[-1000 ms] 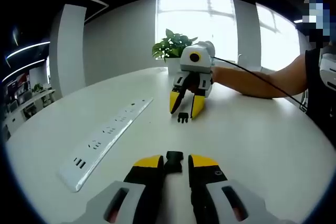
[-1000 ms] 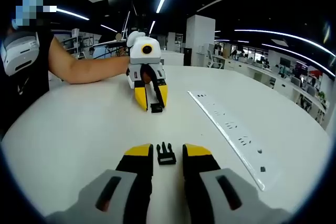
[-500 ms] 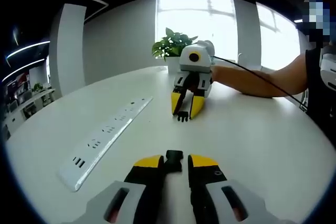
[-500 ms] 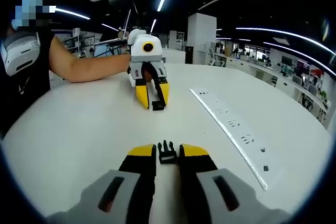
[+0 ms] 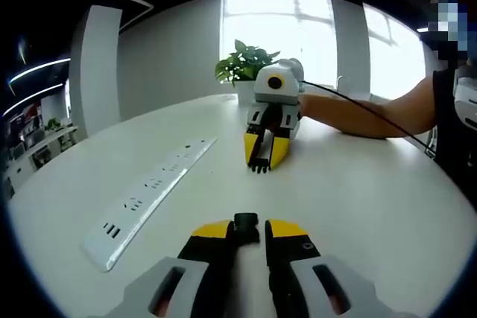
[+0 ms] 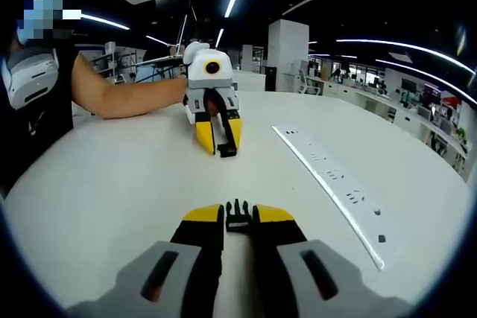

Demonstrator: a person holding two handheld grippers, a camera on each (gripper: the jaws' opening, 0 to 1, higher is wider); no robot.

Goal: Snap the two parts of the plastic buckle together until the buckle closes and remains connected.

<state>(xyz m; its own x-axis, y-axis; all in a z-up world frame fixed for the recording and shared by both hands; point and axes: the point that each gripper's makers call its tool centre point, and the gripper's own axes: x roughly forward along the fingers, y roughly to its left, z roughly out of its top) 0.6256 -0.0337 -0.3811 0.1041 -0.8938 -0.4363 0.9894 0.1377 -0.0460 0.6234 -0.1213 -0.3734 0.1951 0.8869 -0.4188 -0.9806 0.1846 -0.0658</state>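
Both pairs of jaws have narrowed since a second ago. Nearest at 6 o'clock in the right gripper view, our right gripper [image 6: 238,217] pinches the pronged buckle half [image 6: 237,214] between yellow tips. In the left gripper view, our left gripper [image 5: 246,230] grips the socket half [image 5: 246,221] likewise. We judge the grasp step done; next we must lift, align prongs with socket, and press. Both halves are small, black, hard plastic on the smooth white table [image 5: 358,206]. Farther, at 10 o'clock, lies a long white power strip [image 5: 149,195].
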